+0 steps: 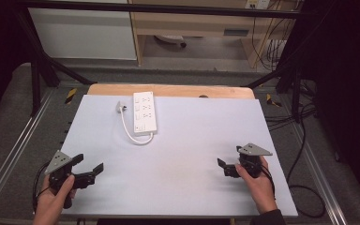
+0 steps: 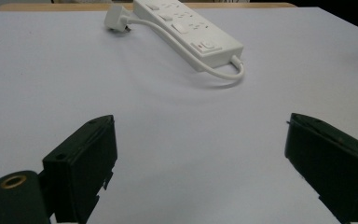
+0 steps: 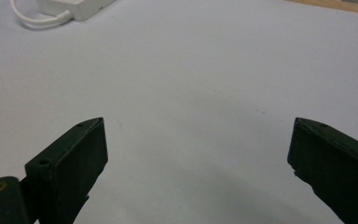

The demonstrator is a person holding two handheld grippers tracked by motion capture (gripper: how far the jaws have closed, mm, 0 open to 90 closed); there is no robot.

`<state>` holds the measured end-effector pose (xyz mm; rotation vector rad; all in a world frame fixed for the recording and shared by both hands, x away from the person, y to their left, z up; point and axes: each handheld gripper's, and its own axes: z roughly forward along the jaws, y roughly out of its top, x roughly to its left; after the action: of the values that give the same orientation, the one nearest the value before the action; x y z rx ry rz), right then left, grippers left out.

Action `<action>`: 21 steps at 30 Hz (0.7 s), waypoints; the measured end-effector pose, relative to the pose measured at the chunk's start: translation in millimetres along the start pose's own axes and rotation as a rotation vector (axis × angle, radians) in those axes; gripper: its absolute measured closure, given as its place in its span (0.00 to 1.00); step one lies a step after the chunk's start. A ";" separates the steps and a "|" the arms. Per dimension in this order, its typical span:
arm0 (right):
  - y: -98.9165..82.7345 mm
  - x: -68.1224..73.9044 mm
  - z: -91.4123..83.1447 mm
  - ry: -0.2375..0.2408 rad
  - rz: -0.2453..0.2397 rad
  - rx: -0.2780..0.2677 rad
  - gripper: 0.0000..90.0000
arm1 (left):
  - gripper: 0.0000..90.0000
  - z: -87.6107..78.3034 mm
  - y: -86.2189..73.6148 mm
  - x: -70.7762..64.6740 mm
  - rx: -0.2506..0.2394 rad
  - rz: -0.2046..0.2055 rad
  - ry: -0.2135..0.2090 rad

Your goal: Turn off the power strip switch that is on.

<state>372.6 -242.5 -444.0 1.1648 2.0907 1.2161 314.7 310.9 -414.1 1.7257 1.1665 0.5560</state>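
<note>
A person sits at the near edge of a table covered with a pale sheet, one gripper in each hand. The left gripper rests low at the near left corner, its jaws spread wide apart with nothing between them; in the left gripper view the left gripper shows bare sheet between its two black jaws. The right gripper sits at the near right, held by the right hand, and its jaws also stand wide open and empty, as the right gripper view confirms, with the right gripper framing only plain sheet. Well away from both, toward the far side and left of centre, lies a white power strip, lengthwise away from the person. Its white cable loops out from the near end and curls back up to a plug lying just beside the strip on its left. The left hand grips the handle from below.
</note>
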 end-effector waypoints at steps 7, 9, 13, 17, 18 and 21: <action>0.3 0.5 -1.7 -0.008 0.006 -0.003 0.05 | 0.10 -1.6 1.8 -1.7 -0.017 -0.001 -0.006; 0.3 0.1 -1.8 -0.015 0.006 -0.002 0.05 | 0.10 -1.9 2.5 -2.2 -0.022 -0.007 -0.004; 0.3 -0.2 -2.2 -0.021 0.009 -0.002 0.05 | 0.09 -2.8 5.7 -3.5 -0.040 -0.015 -0.012; 0.5 0.6 -2.4 -0.026 0.005 -0.006 0.05 | 0.08 -2.0 10.1 -5.0 -0.056 -0.022 -0.015; 0.5 0.9 -2.6 -0.026 0.004 -0.007 0.05 | 0.08 -1.6 12.3 -5.0 -0.056 -0.018 -0.016; 1.2 2.2 -2.8 -0.022 0.001 -0.009 0.05 | 0.09 1.3 19.4 -5.3 -0.047 -0.011 -0.013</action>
<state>370.0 -241.6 -441.4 1.1697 2.0672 1.2066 322.2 303.7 -396.9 1.6801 1.1440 0.5603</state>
